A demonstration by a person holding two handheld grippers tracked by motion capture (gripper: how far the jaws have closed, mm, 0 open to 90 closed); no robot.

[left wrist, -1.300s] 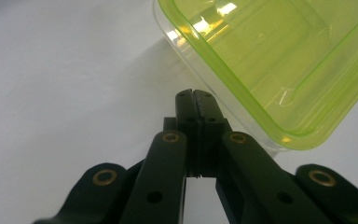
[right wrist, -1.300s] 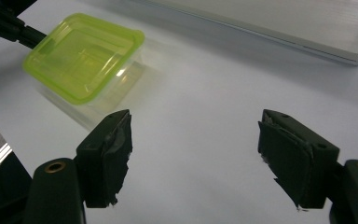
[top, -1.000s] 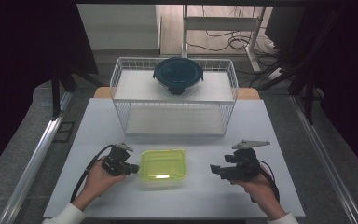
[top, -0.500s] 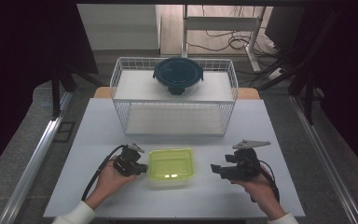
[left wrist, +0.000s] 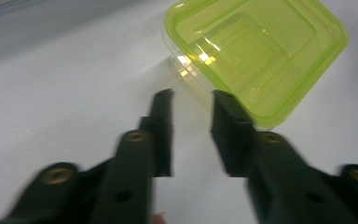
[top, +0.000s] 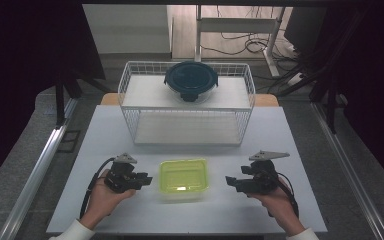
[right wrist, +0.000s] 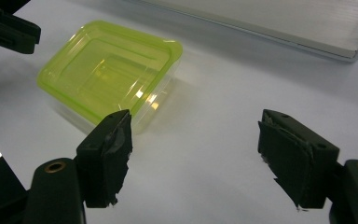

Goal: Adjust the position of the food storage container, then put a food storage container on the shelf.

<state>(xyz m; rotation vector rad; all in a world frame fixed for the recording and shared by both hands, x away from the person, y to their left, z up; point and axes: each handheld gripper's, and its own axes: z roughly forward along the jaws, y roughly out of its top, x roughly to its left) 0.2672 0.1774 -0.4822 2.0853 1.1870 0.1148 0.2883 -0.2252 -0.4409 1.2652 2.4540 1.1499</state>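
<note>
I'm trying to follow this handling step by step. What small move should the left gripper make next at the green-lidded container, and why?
Probably ease the left gripper forward so its jaws straddle the rim of the green-lidded container. The jaws have just been opening, nothing lies between them, and they stand just short of the container's near edge. The right gripper waits open and apart on the other side.

Yellow-green lidded container (top: 184, 176), white table (top: 280, 130), dark blue lid (top: 191, 80).

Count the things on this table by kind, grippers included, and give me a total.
Lidded containers: 2, a green box and a round dark-lidded bowl
Wire baskets: 1
Handheld grippers: 2, left gripper and right gripper
Total: 5
</note>
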